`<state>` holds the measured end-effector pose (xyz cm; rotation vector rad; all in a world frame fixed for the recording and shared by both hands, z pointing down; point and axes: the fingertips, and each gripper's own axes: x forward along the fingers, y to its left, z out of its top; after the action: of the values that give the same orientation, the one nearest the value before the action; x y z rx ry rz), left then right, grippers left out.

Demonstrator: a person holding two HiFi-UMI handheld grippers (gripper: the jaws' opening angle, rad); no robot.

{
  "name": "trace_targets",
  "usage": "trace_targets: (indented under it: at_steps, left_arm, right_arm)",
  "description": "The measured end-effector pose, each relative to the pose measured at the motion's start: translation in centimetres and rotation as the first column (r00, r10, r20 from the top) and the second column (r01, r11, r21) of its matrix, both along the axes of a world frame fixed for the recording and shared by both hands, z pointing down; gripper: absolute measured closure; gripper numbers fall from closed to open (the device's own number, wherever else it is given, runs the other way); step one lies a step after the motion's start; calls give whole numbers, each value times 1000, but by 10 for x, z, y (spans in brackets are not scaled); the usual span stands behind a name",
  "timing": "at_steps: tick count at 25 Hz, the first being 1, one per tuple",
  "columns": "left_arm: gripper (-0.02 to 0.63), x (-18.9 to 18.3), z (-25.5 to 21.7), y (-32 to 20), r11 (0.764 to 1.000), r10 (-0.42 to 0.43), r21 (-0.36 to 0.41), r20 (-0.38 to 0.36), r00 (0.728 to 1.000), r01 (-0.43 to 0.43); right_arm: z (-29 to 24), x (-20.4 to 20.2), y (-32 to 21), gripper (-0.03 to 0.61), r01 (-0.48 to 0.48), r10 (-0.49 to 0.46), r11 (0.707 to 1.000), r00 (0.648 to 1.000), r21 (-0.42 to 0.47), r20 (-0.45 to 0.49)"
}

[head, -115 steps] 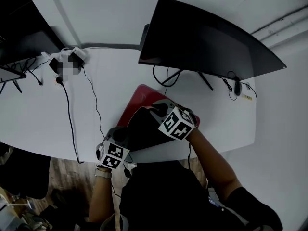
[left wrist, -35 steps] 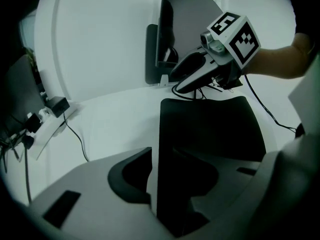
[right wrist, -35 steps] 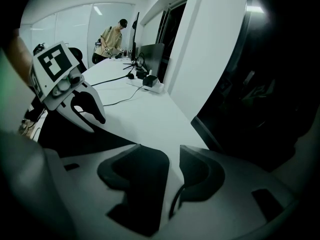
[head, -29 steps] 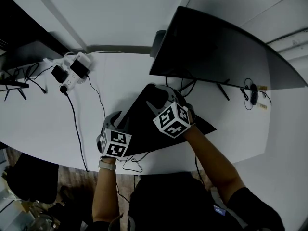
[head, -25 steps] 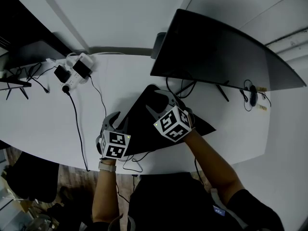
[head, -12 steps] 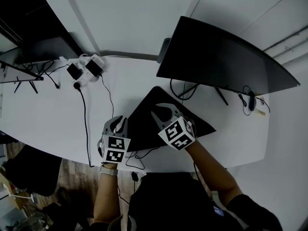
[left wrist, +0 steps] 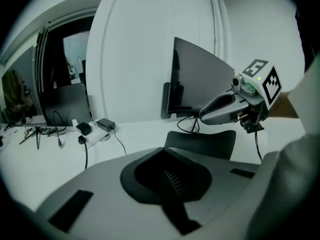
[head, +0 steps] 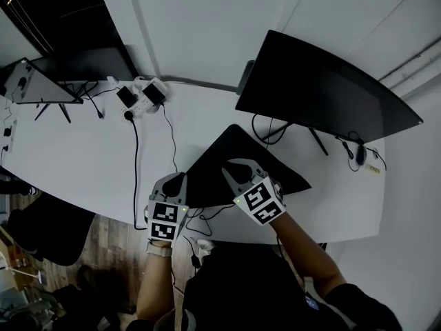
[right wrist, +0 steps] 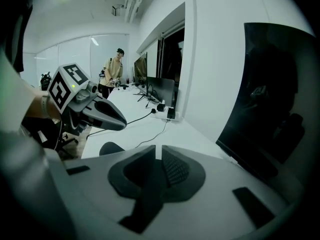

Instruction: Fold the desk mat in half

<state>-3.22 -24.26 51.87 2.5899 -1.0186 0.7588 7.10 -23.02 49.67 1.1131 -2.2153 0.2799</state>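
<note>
Black pads on the left gripper are pressed together, nothing caught between. The right gripper is the same, with only a hairline slit showing. Both sets of jaws have just closed, empty.

Both hang above the near edge of the desk mat, not touching it. The mat lies dark face up on the white desk, in front of the curved monitor, its outline a blunt wedge. It is probably doubled over already, but the head view does not resolve the layers.

Handling, judged: thin, light and limp, so it sags if lifted at one point. Pinch two corners of one edge, one per gripper. The folded edge may spring back open.
</note>
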Motion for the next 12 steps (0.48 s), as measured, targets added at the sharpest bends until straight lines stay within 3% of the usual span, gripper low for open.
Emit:
trace_targets:
  at_steps: [12]
  left_arm:
    - [604,-59,-56,66,993,-87,67,-93,992,93]
  right_arm:
    - [-60,-56,48,534,58,-67,993,994,99,84]
